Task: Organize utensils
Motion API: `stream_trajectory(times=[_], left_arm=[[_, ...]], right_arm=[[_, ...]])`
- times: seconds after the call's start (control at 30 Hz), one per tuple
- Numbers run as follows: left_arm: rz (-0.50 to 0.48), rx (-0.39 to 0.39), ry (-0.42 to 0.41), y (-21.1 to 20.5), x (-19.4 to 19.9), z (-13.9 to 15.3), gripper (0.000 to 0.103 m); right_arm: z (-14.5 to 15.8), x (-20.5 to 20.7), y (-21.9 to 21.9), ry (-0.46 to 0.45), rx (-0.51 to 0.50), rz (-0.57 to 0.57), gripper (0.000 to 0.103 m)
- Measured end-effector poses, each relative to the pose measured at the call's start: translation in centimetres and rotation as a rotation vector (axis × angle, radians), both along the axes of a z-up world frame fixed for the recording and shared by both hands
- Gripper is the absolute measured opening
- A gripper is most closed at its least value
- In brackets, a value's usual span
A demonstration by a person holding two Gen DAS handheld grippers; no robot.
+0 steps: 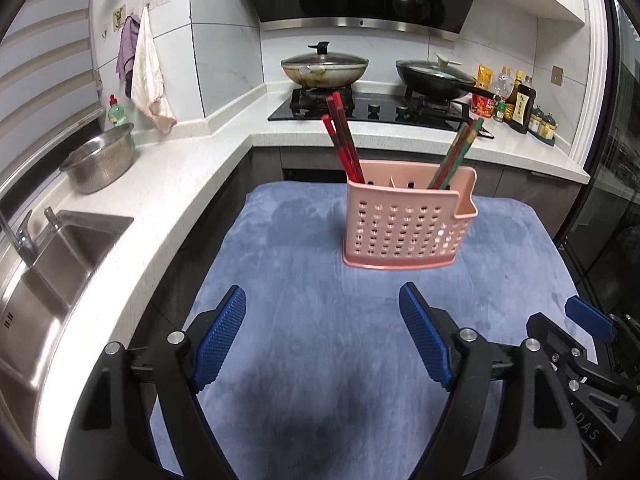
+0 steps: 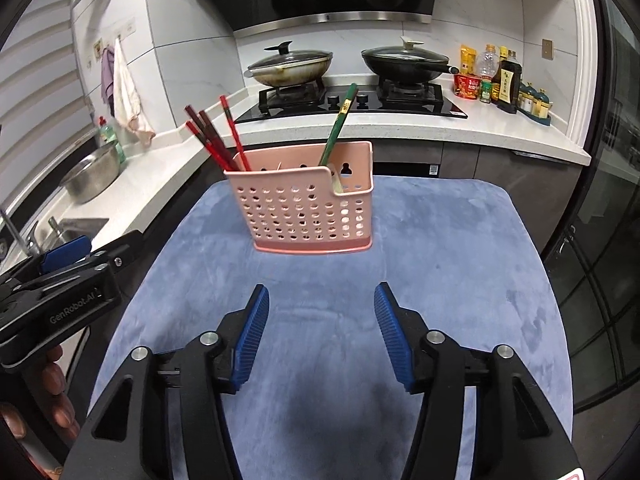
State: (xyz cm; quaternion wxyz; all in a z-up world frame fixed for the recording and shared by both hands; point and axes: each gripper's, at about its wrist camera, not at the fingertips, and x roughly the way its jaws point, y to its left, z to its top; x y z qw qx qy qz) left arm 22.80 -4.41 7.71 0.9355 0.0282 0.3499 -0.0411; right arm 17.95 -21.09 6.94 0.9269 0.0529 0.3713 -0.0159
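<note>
Two views, taken in turn.

Left wrist view: left gripper [image 1: 322,334] low at 6 o'clock, jaws spread wide, nothing between the blue pads [image 1: 220,340], only bare blue mat [image 1: 280,280]. Pink holder [image 1: 408,224] upright on the mat at about 1 o'clock, well clear of the fingertips. Red chopsticks [image 1: 344,140] leaning out of its left compartment, a mixed red and green bundle [image 1: 456,152] out of the right. Right gripper [image 1: 588,322] edging in at 4 o'clock.

Right wrist view: right gripper [image 2: 322,334] at 6 o'clock, jaws parted about halfway, empty too. Holder at 12 o'clock, apart from the tips. Shown only here: green chopstick [image 2: 340,124] clearly separate, and the low side pocket [image 2: 352,180] at the holder's right end.

Judged step: sorting apparently finished, no loose utensil on the mat, both tools free. Next, likely: pulling clear, or checking that stray red sticks among the green need moving.
</note>
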Motion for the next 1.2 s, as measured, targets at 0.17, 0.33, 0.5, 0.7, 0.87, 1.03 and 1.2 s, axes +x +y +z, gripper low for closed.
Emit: stream_trajectory(times=[0.17, 0.33, 0.5, 0.7, 0.87, 1.03, 1.2], left_arm=[[0.012, 0.004, 0.02, 0.3, -0.7, -0.9, 0.08], [0.025, 0.004, 0.041, 0.8, -1.3, -1.7, 0.081], [0.032, 0.01, 0.044, 0.7, -1.6, -2.0, 0.087], [0.03, 0.02, 0.047, 0.7, -2.0, -2.2, 0.092], [0.043, 0.03, 0.057, 0.7, -2.4, -2.4, 0.092], [0.051, 0.034, 0.064, 0.8, -2.6, -2.7, 0.092], [0.052, 0.036, 0.067, 0.8, -2.8, -2.9, 0.092]], right_arm=[[-0.7, -1.0, 0.1, 0.003, 0.01, 0.0, 0.063], [-1.2, -1.5, -0.1, 0.005, 0.009, -0.006, 0.079], [-1.1, -2.1, -0.4, -0.008, -0.001, -0.03, 0.085], [-1.3, -2.6, -0.7, -0.011, -0.01, -0.05, 0.096], [-1.7, -3.0, -0.8, -0.011, -0.009, -0.064, 0.096], [-2.0, -3.2, -0.8, -0.004, -0.003, -0.062, 0.096], [-2.2, -3.4, -0.7, -0.002, -0.001, -0.059, 0.096]])
